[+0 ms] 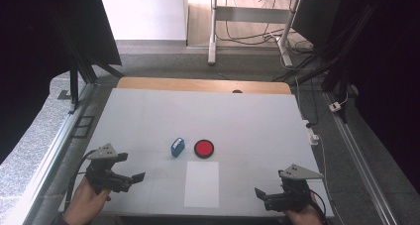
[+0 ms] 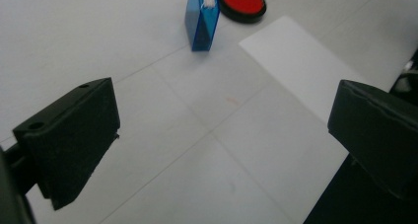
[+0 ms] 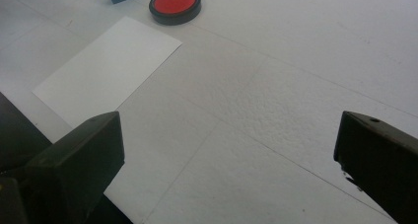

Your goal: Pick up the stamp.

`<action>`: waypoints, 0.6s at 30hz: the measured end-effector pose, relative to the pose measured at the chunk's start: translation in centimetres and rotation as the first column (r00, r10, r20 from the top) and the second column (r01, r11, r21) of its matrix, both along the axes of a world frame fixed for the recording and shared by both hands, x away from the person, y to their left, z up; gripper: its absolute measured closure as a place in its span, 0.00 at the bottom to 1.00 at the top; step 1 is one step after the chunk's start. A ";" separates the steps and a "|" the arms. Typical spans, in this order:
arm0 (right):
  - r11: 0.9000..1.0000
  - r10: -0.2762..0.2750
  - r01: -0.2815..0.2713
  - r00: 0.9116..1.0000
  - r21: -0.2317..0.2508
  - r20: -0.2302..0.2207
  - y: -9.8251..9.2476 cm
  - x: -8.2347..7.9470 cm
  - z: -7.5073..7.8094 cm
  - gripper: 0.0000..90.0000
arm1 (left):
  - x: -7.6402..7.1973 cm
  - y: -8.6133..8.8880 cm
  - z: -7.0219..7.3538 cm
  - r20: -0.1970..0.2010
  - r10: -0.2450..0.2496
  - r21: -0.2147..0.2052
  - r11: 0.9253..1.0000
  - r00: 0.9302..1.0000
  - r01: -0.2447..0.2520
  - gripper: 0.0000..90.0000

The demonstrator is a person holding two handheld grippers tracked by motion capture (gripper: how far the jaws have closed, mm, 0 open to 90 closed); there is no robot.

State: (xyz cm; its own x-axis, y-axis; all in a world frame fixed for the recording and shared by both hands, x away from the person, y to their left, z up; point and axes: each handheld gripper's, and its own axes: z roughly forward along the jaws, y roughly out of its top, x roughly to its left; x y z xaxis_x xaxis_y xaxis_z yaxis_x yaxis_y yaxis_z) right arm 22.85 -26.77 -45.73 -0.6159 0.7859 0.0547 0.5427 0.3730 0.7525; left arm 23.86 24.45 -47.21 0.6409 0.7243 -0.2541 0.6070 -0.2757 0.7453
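The left gripper point(image 1: 140, 177) sits low over the near-left part of the white table point(image 1: 148, 116), held from behind by the person's left hand point(image 1: 86, 202), which comes in at the bottom edge. It points toward the table's middle, and its jaws stand spread wide with nothing between them; in the left gripper view the 2 black jaws frame bare tabletop. The right gripper point(image 1: 258, 192) hangs over the near-right corner, gripped by the right hand point(image 1: 302, 216), and points leftward along the near edge. Its jaws are also spread wide and hold nothing, as the right gripper view makes plain. Each gripper carries a grey three-cornered plate on top.

Both grippers are well apart from the things in the middle of the table. A small blue box point(image 1: 177, 147) stands there on a narrow side, translucent blue with a white label or insert showing at its top. Just beside it, to its right, lies a round red disc with a black rim point(image 1: 204, 148); the 2 sit close, though whether they touch I cannot tell. Nearer the person, just below the disc, a white sheet of paper point(image 1: 201, 184) lies flat, its long sides running away from the near edge, roughly midway between the 2 grippers
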 end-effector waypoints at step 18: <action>1.000 0.001 -0.001 1.000 -0.003 -0.003 0.0 0.0 0.0 0.00 | 3.3 -3.2 0.0 0.030 -0.022 0.100 0.995 0.999 0.019 0.00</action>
